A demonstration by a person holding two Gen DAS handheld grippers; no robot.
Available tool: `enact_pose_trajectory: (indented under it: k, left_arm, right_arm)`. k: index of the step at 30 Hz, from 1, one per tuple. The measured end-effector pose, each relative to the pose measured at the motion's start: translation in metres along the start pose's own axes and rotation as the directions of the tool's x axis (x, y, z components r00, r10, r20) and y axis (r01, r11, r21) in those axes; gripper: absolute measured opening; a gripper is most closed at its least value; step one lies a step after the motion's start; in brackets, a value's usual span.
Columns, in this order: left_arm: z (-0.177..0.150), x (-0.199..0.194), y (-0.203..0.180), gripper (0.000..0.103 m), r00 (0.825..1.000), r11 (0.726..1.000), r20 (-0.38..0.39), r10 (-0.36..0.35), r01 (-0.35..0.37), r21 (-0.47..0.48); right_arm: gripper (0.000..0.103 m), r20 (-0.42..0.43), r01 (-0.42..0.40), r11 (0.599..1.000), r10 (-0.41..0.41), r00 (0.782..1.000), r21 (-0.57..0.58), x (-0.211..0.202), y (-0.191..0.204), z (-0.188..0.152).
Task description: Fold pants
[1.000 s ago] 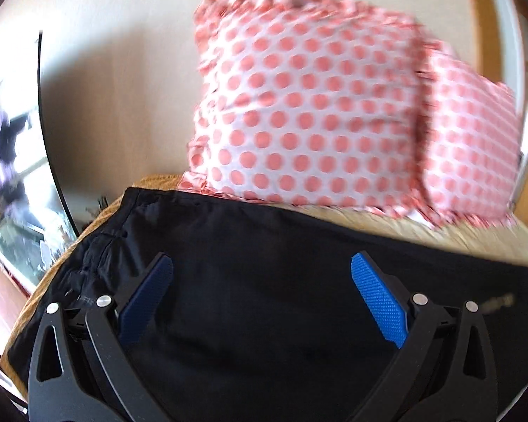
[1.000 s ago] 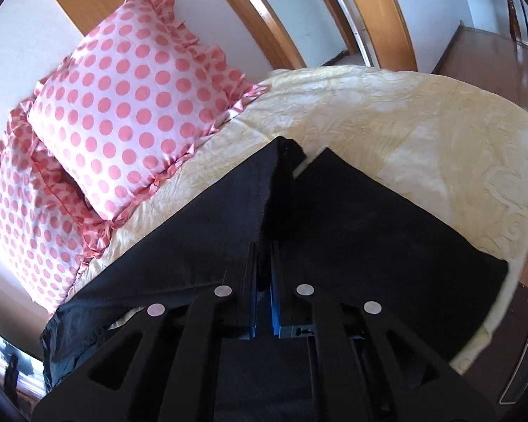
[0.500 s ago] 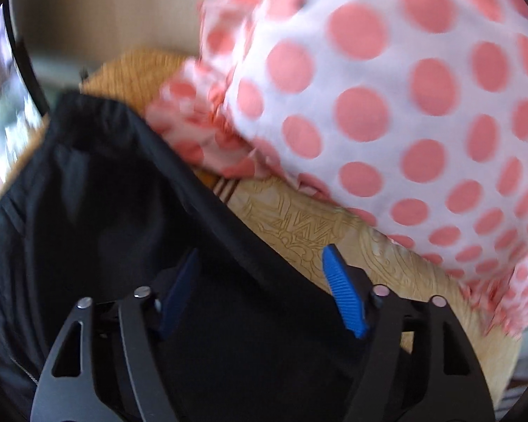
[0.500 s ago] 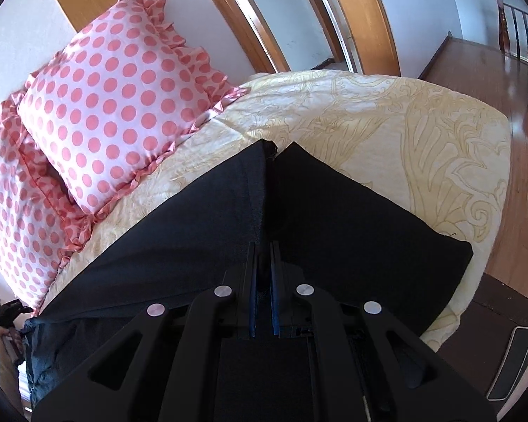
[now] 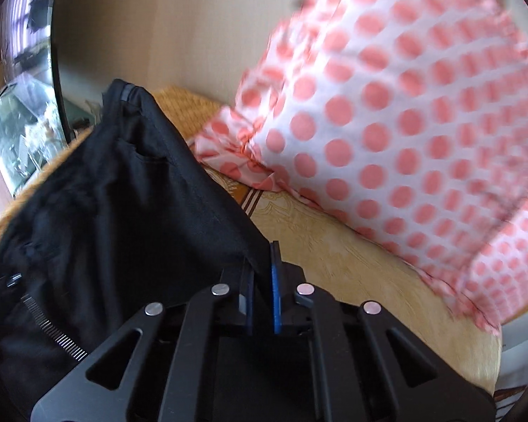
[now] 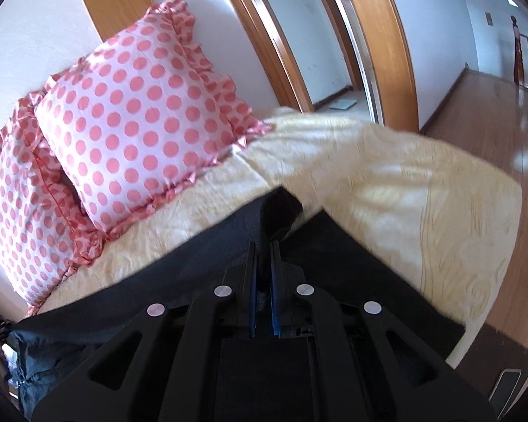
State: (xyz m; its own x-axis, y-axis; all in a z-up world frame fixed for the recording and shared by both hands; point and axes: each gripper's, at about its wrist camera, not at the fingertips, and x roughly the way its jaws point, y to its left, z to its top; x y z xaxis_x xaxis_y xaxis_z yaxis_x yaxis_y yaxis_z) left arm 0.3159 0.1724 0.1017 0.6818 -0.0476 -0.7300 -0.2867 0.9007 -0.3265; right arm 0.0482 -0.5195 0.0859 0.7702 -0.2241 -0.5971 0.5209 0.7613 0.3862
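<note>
Jaws of the left gripper [image 5: 262,274] have just been closing and now pinch the waist edge of the black pants [image 5: 123,211], which stretch away leftward over the bed [image 5: 334,256]; motion blurs the pillow [image 5: 387,105]. Right gripper [image 6: 264,263] clamps a bunched leg hem; the fabric under it is hidden.

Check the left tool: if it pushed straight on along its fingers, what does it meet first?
The black pants themselves: the left tool is already shut on their edge, with fabric rising just ahead. Beyond that likely the yellow bedspread, then the polka-dot pillow; depth is unclear.
</note>
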Motion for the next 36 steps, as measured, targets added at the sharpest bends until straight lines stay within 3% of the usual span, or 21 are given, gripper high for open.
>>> enact_pose_trajectory:
  k: [6, 12, 20, 23, 29, 36]
  left_arm:
    - [-0.061, -0.109, 0.028, 0.007, 0.989, 0.997, 0.131, -0.074, 0.069, 0.037]
    - [-0.119, -0.154, 0.057, 0.007, 0.984, 0.996, 0.160, -0.082, 0.078, 0.031]
    - [-0.186, -0.181, 0.086, 0.007, 0.982, 1.000, 0.186, -0.027, 0.025, 0.013]
    - [-0.209, -0.185, 0.095, 0.007, 0.980, 1.000, 0.197, 0.011, -0.016, 0.021]
    - [-0.236, -0.163, 0.112, 0.006, 0.989, 0.999, 0.139, 0.042, -0.045, 0.014]
    - [-0.241, -0.155, 0.125, 0.006, 0.992, 1.000, 0.125, 0.015, -0.013, -0.014]
  right_arm:
    - [0.006, 0.022, -0.004, 1.000, 0.003, 1.000, 0.013, -0.009, -0.012, 0.019]
    - [0.006, 0.016, -0.024, 0.998, 0.023, 1.000, 0.051, -0.021, -0.029, 0.018]
    - [0.006, 0.041, -0.047, 0.994, 0.043, 0.998, 0.102, -0.056, -0.053, 0.005]
    - [0.006, 0.019, 0.000, 0.995, -0.002, 1.000, 0.095, -0.059, -0.062, -0.007]
    - [0.006, -0.072, 0.056, 0.983, -0.044, 0.996, 0.176, -0.041, -0.094, -0.042]
    - [0.006, -0.024, 0.087, 0.984, -0.085, 0.996, 0.152, -0.062, -0.086, -0.054]
